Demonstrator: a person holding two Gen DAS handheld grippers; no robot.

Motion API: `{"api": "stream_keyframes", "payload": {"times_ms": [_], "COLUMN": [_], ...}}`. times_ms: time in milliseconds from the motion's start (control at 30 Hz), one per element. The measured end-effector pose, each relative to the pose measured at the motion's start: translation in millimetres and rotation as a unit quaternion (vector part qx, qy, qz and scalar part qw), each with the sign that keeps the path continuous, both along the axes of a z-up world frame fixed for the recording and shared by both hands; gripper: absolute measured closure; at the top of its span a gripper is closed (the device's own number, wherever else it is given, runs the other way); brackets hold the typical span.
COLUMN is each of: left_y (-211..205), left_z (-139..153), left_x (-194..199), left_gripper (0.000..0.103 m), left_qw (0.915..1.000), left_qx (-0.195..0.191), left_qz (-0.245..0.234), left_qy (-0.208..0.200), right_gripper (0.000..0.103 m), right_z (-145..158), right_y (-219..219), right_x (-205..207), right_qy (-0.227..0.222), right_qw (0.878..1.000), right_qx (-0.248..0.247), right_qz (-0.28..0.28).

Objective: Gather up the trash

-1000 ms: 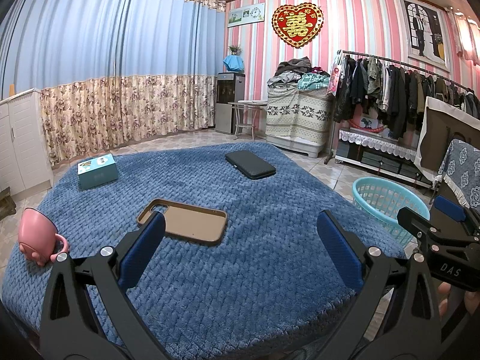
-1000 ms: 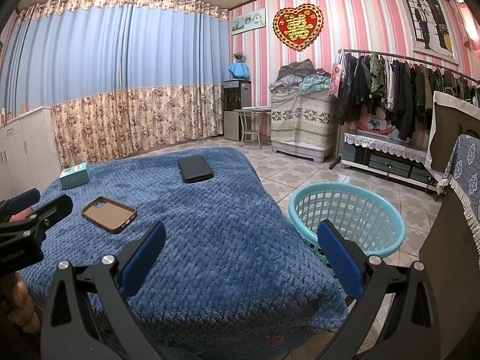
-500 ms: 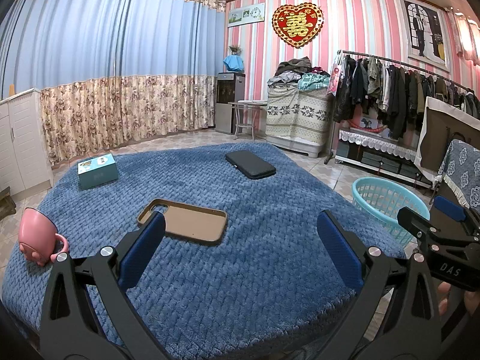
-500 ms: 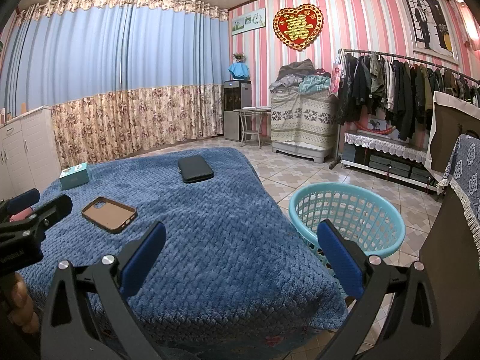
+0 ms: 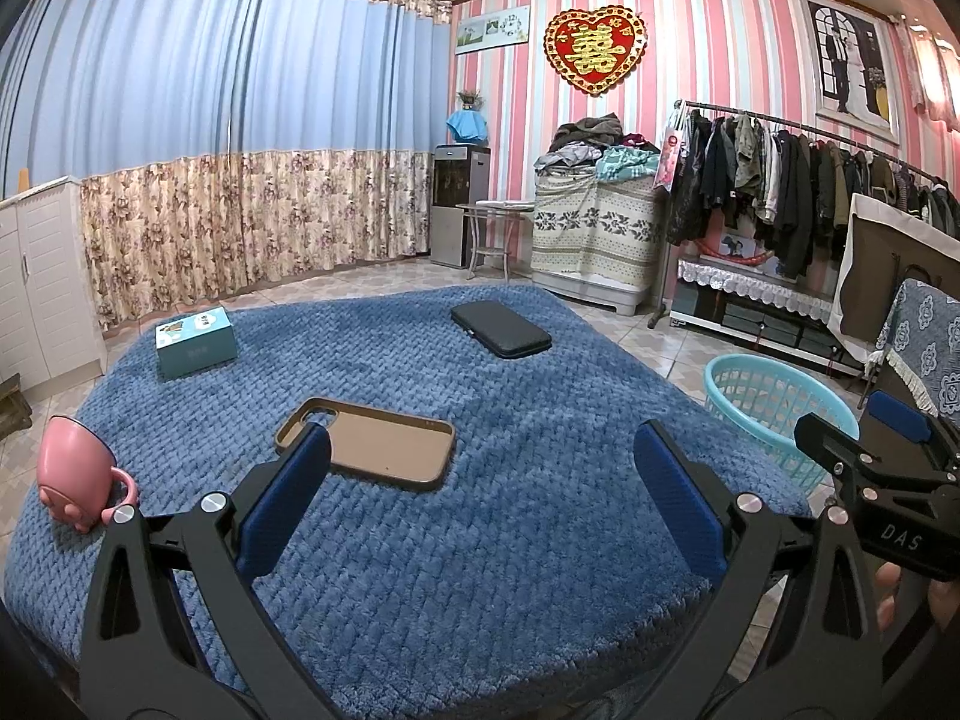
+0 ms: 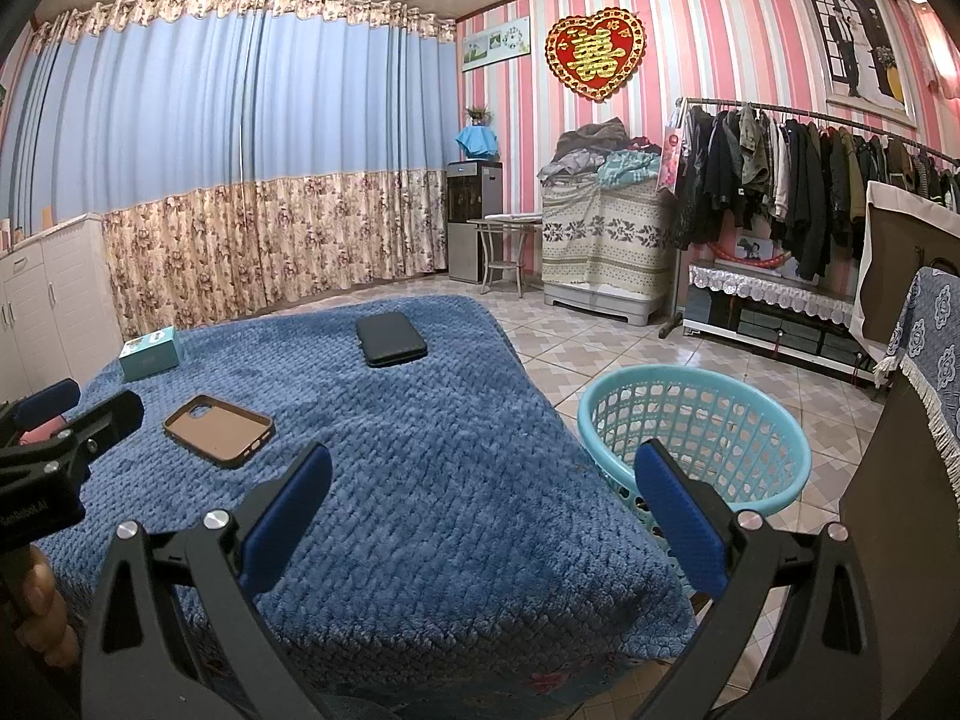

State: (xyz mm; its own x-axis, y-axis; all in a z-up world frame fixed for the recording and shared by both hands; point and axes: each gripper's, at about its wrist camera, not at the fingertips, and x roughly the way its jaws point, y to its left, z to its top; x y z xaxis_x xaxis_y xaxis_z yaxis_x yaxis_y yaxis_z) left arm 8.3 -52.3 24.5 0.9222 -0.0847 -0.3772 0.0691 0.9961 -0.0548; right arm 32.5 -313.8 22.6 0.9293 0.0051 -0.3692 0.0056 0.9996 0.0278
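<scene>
A table under a blue woven cloth (image 5: 480, 540) carries a brown phone case (image 5: 366, 443), a black flat case (image 5: 501, 330), a teal box (image 5: 195, 341) and a pink mug (image 5: 78, 468) on its side. A turquoise basket (image 6: 696, 438) stands on the floor to the table's right. My left gripper (image 5: 480, 498) is open and empty above the near cloth, just in front of the phone case. My right gripper (image 6: 480, 516) is open and empty over the table's right edge, beside the basket. Each gripper shows at the edge of the other's view.
A clothes rack (image 5: 810, 204) and a low shelf stand at the right wall. A covered cabinet (image 5: 594, 240), a small table and a water dispenser (image 5: 462, 204) stand at the back. A white cupboard (image 5: 36, 276) is at the left. Tiled floor surrounds the table.
</scene>
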Motion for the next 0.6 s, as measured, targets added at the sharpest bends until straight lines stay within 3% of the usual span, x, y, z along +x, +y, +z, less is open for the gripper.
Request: {"api": "stream_keyframes", "payload": {"times_ms": [600], "left_y": [3.2], "left_z": [6.5], "left_x": [2.1], "left_gripper": [0.005], "left_qw": [1.0], "left_qx": [-0.004], "left_qz": [0.0], "left_qy": [0.005], "right_gripper": [0.004], "right_z": [-0.7], "right_y": [-0.3], "right_x": [0.2], "right_qy": [0.0], "right_qw": [1.0], "right_qx": [0.0], "right_qz": [0.0]}}
